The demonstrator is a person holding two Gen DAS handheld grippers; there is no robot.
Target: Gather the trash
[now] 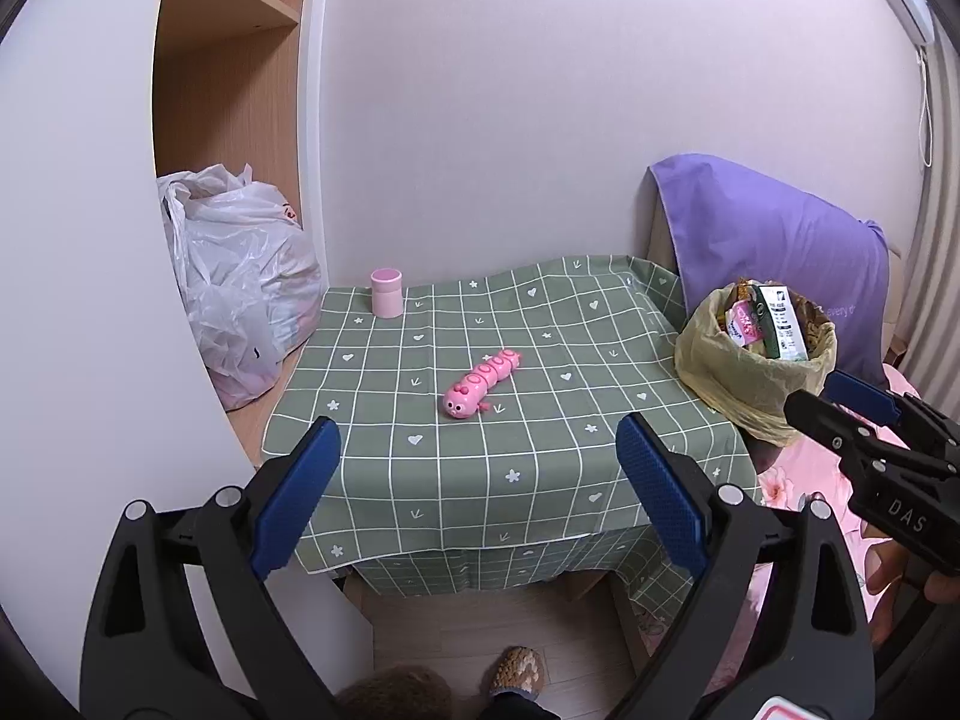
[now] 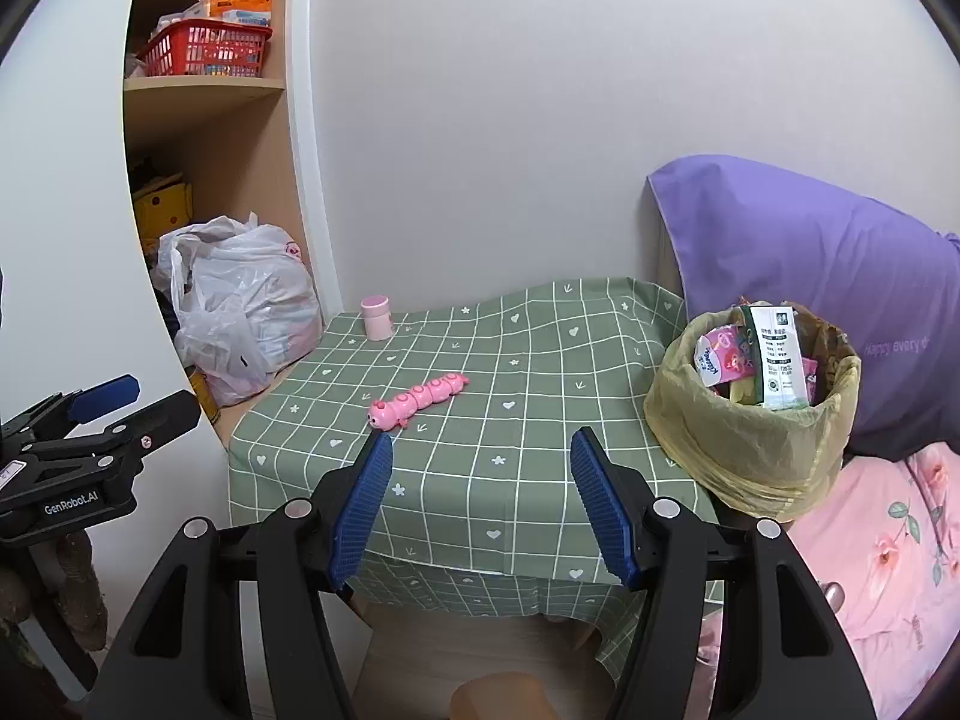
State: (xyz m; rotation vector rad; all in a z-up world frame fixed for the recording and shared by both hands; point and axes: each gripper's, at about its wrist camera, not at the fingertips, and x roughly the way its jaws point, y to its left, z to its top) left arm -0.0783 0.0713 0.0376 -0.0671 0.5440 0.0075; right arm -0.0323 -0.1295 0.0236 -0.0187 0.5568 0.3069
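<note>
A trash bin lined with a yellowish bag (image 1: 757,384) (image 2: 753,450) stands at the table's right edge, stuffed with wrappers and a white carton (image 2: 775,360). My left gripper (image 1: 477,483) hovers open over the near edge of the green checked tablecloth (image 1: 498,468), nothing between its blue pads. My right gripper (image 2: 480,504) is open too, empty, in front of the table. Each gripper shows at the side of the other's view: the right gripper (image 1: 840,402) beside the bin, the left gripper (image 2: 135,402) near the shelf.
A pink caterpillar toy (image 1: 480,383) (image 2: 418,401) lies mid-table and a pink cup (image 1: 386,292) (image 2: 377,317) stands at the back left. A full white plastic bag (image 2: 240,306) fills the shelf nook. A purple pillow (image 2: 810,276) and pink bedding (image 2: 882,552) lie right.
</note>
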